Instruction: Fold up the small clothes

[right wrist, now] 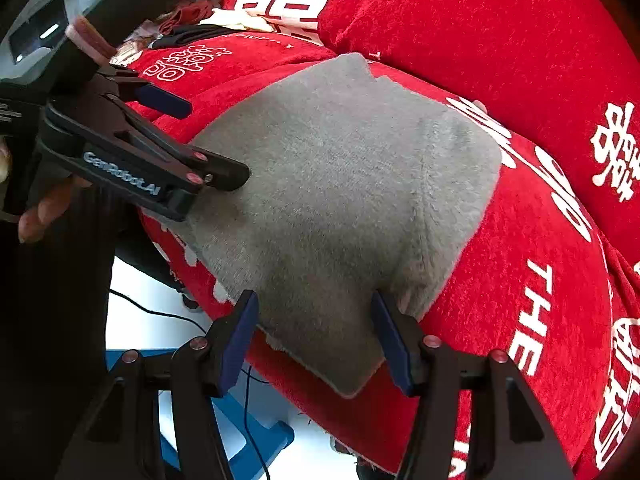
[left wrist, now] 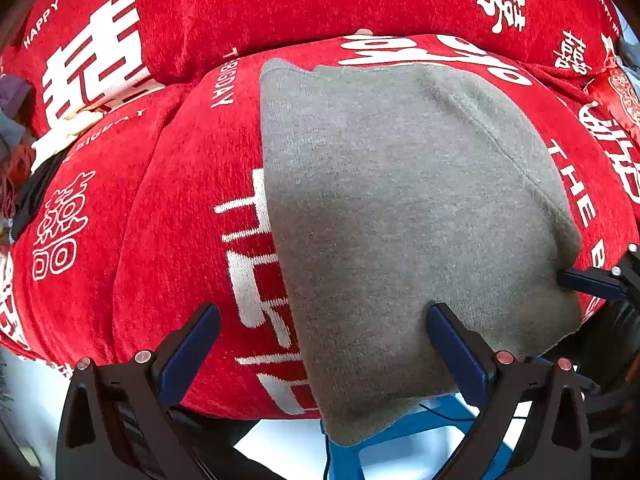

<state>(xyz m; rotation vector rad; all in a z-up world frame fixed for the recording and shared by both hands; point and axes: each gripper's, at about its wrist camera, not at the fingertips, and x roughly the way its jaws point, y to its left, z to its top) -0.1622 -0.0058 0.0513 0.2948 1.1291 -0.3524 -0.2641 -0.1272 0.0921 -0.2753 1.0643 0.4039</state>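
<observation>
A grey knit garment (left wrist: 400,208), folded into a rough rectangle, lies on a red sofa seat cushion (left wrist: 180,220) with white lettering. Its near edge hangs over the cushion front. My left gripper (left wrist: 324,332) is open; its right finger rests on the grey cloth, its left finger over red cushion. My right gripper (right wrist: 316,324) is open, its jaws straddling the garment's (right wrist: 340,184) near corner without clamping it. The left gripper also shows in the right wrist view (right wrist: 208,136), at the garment's left edge. A right gripper finger (left wrist: 592,280) shows at the garment's right edge.
Red back cushions (left wrist: 280,4) rise behind the seat. A pile of other clothes (right wrist: 188,20) lies at the far left end of the sofa. A blue stool (right wrist: 256,432) and a black cable (right wrist: 160,312) lie on the white floor below the cushion edge.
</observation>
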